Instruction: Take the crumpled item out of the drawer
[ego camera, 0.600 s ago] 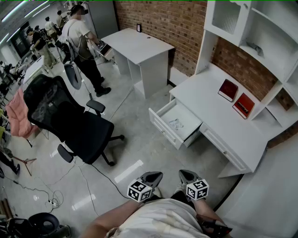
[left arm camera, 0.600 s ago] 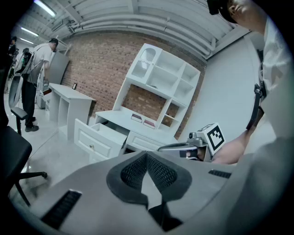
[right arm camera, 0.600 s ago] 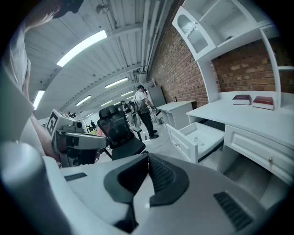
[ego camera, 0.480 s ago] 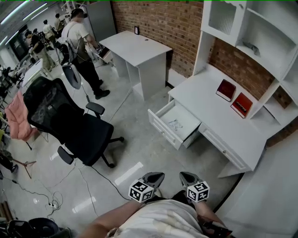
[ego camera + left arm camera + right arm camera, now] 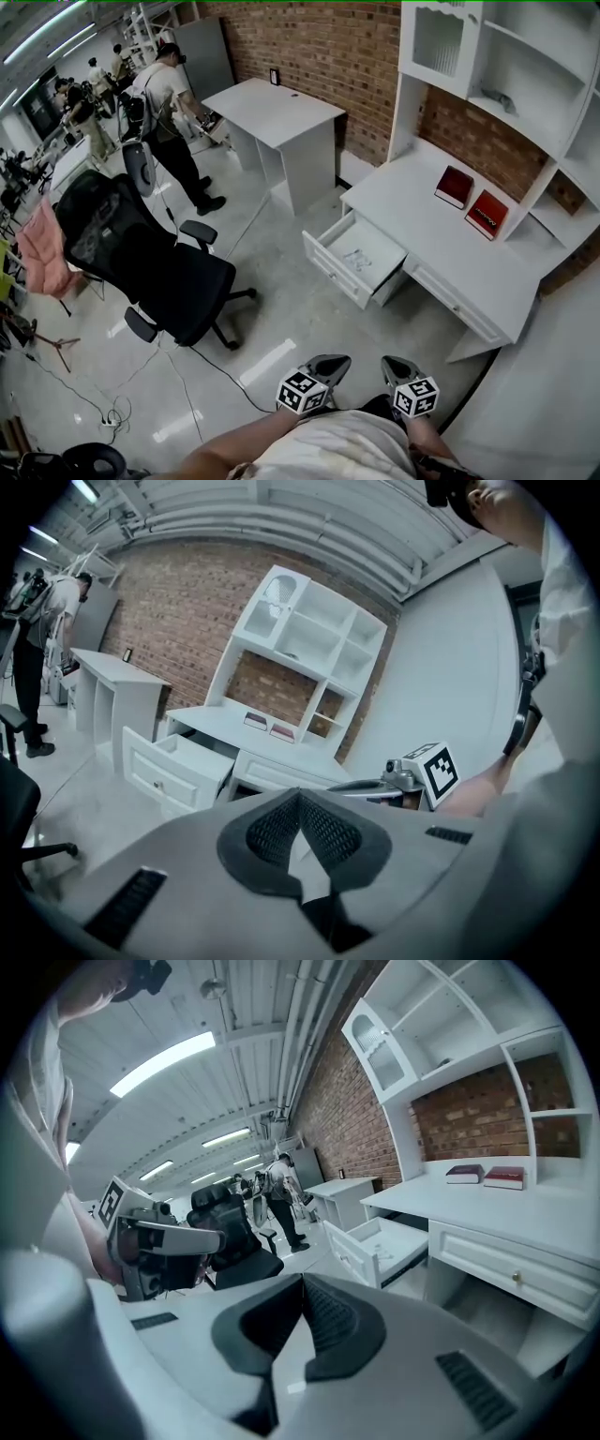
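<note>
The white desk [image 5: 441, 253] has one drawer [image 5: 330, 265] pulled open toward the floor. A small pale crumpled item [image 5: 357, 255] lies on the drawer's bottom. Both grippers are held close to the person's body, well short of the drawer. My left gripper [image 5: 330, 364] is shut with nothing between its jaws; in the left gripper view its tips [image 5: 300, 795] meet, and the drawer [image 5: 173, 766] is far ahead. My right gripper [image 5: 393, 367] is also shut and empty, its tips [image 5: 302, 1284] together, and the open drawer [image 5: 380, 1241] lies beyond them.
A black office chair [image 5: 150, 253] stands left of the drawer. A second white desk [image 5: 277, 108] is against the brick wall. Two red books [image 5: 457, 186] [image 5: 487, 213] lie on the desk top under white shelves [image 5: 525, 84]. People [image 5: 173, 103] stand at the back left. A cable [image 5: 202, 361] runs across the floor.
The head view has shifted a little, and both grippers now sit slightly lower and further right in it. Their jaws stay shut. The drawer and the crumpled item have not moved.
</note>
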`<state>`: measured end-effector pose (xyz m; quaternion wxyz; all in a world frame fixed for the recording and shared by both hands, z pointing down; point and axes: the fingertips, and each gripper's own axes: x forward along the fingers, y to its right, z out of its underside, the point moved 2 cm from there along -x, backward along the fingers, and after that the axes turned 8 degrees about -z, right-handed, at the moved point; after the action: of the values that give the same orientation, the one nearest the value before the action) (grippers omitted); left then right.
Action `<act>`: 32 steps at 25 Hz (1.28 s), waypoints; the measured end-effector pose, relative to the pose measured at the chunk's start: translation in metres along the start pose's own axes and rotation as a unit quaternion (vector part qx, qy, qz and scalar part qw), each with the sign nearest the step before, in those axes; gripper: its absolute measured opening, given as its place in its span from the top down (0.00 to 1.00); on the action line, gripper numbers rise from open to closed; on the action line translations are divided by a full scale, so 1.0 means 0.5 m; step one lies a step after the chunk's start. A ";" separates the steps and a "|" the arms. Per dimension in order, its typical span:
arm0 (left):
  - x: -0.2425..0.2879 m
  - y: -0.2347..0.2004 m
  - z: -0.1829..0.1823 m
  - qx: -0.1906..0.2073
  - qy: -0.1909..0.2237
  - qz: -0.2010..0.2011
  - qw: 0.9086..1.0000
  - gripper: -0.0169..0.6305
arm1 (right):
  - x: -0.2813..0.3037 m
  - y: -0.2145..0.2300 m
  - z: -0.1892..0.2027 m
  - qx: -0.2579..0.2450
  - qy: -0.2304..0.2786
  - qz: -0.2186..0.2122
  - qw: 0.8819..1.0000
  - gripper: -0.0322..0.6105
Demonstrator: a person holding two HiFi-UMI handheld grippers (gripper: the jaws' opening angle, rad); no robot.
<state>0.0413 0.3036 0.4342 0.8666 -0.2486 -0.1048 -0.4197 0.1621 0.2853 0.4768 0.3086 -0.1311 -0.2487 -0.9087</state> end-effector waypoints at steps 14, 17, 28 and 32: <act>-0.034 -0.043 -0.012 -0.006 0.026 -0.032 0.999 0.94 | 0.020 0.003 -0.013 0.010 0.016 0.008 1.000 0.91; -0.039 -0.043 -0.013 -0.004 0.027 -0.032 0.999 0.94 | 0.017 0.010 -0.014 0.015 0.017 0.017 1.000 0.91; -0.043 -0.032 -0.015 0.006 0.029 -0.025 0.999 0.94 | 0.009 0.006 -0.017 0.015 0.026 0.025 0.999 0.91; -0.040 -0.030 -0.020 0.010 0.031 -0.022 0.999 0.94 | 0.001 0.009 -0.017 0.021 0.030 0.030 0.999 0.91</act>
<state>0.0167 0.3038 0.4232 0.8627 -0.2244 -0.0878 -0.4447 0.1639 0.2773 0.4716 0.3456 -0.1048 -0.2545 -0.8971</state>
